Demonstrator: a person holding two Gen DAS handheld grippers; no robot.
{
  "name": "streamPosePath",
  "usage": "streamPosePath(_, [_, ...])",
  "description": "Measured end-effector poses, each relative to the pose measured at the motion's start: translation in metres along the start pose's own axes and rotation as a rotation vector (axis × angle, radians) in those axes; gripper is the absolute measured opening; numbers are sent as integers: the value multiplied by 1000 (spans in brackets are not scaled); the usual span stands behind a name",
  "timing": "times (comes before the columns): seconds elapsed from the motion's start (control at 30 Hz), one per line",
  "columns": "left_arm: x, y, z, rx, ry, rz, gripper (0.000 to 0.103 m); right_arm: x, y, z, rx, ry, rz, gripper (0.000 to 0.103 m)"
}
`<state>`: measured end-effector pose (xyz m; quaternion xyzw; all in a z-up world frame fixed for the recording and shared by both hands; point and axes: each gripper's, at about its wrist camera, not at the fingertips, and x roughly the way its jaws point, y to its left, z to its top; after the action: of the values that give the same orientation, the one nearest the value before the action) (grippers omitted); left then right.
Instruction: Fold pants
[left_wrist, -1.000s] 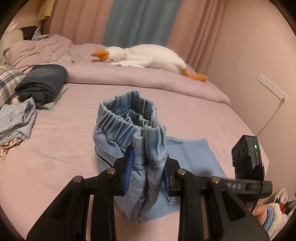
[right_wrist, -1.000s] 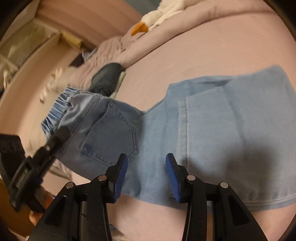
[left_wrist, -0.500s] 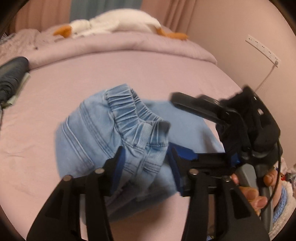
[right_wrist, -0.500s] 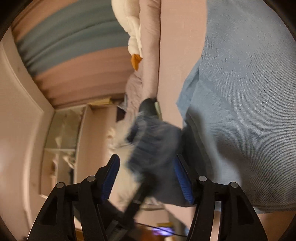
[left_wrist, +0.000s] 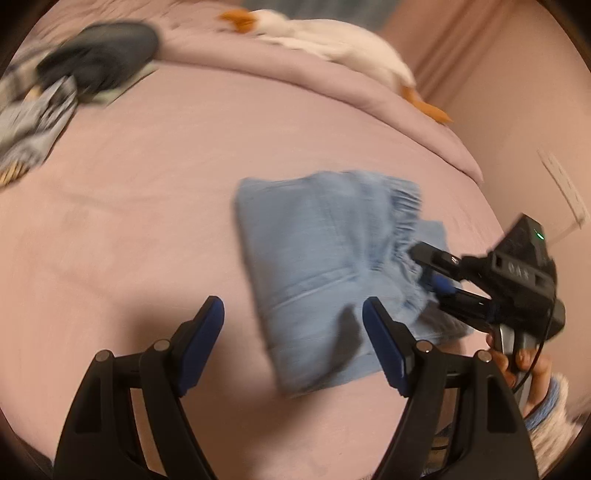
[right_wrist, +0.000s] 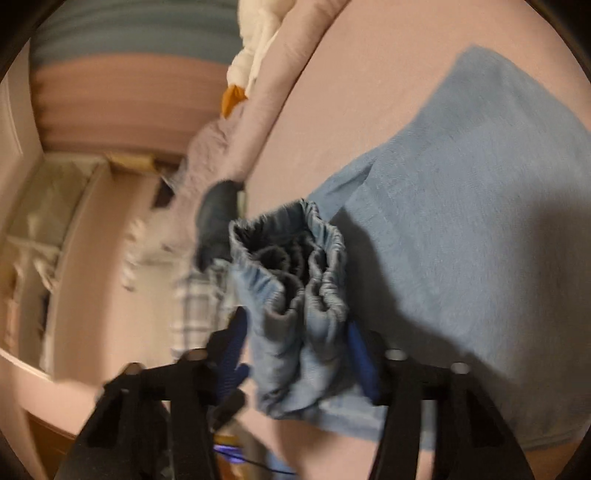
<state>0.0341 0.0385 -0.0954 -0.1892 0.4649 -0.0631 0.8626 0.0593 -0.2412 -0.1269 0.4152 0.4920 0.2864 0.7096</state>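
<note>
Left wrist view showed the left gripper (left_wrist: 291, 325), jaws just spread and empty, above the bed (left_wrist: 147, 221); the right gripper (right_wrist: 295, 343), just closing, clamped the folded pants (left_wrist: 325, 266) at the waistband edge.

Left gripper (left_wrist: 293, 325) angled downward, jaws just spread wide, nothing between. Right gripper (right_wrist: 295, 332) just closed, pinching bunched cloth; hand (left_wrist: 524, 363) gripping its handle.

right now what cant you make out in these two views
- Left wrist view: the pants are motion-blurred, so fold layers are unclear.
- Left wrist view: the right claw tips are buried in the waistband.
- Right wrist view: the bunched waistband hides the bed behind; the left claw is out of frame.
</note>
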Motion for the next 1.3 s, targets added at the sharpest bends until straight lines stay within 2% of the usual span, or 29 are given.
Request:
streamPosePath(0.07, [-1,8,-2,-29,5,10,77,6,5,0,-43,9,-52,34])
streamPosePath(0.1, [-1,10,-3,-36,9,15,77,8,11,-1,-98,3,-90,28])
streamPosePath(0.23, [-3,14,-6,-41,13,22,77,0,31,-4,-212,-43,-85,23])
streamPosePath(0.33, [-1,13,-5,-30,18,22,77,-26,36,3,-211,-109,-28,23])
streamPosePath(0.43, [8,10,-2,-25,34,15,77,-64,33,9,-203,-182,-10,23])
streamPosePath(0.57, [21,2,2,-2,61,4,77,-101,10,8,-160,-258,-68,23])
streamPosePath(0.7, [33,-16,9,49,77,-5,77,-100,-32,1,-73,-216,-155,23])
streamPosePath(0.77, [37,-26,15,85,76,-12,77,-97,-47,0,-59,-216,-237,26])
streamPosePath(0.8, [38,-29,16,97,74,-14,77,-95,-56,0,-38,-220,-273,35])
streamPosePath(0.87, [40,-36,22,120,64,-26,77,-101,-64,1,12,-241,-271,40])
streamPosePath(0.9, [41,-39,26,127,58,-32,77,-104,-62,2,-1,-241,-281,46])
streamPosePath(0.97, [46,-47,35,141,45,-50,76,-106,-42,1,-96,-253,-400,47])
streamPosePath(1.0, [50,-53,40,150,43,-61,76,-112,-29,-1,-173,-285,-493,47])
streamPosePath(1.07, [59,-65,48,172,40,-69,74,-121,-6,-6,-290,-349,-574,48])
streamPosePath(1.13, [71,-78,55,189,40,-75,62,-124,16,-11,-426,-364,-522,47])
streamPosePath(1.17, [80,-86,58,199,55,-81,50,-119,25,-11,-481,-338,-472,47])
streamPosePath(1.2, [86,-90,60,206,68,-81,40,-112,29,-11,-519,-303,-441,41])
streamPosePath(1.23, [92,-95,62,221,81,-76,40,-103,33,-11,-543,-284,-432,34])
streamPosePath(1.27, [100,-100,63,245,96,-56,40,-94,36,-11,-569,-264,-433,22])
streamPosePath(1.3, [112,-102,63,267,121,-23,40,-81,40,-10,-603,-243,-446,20])
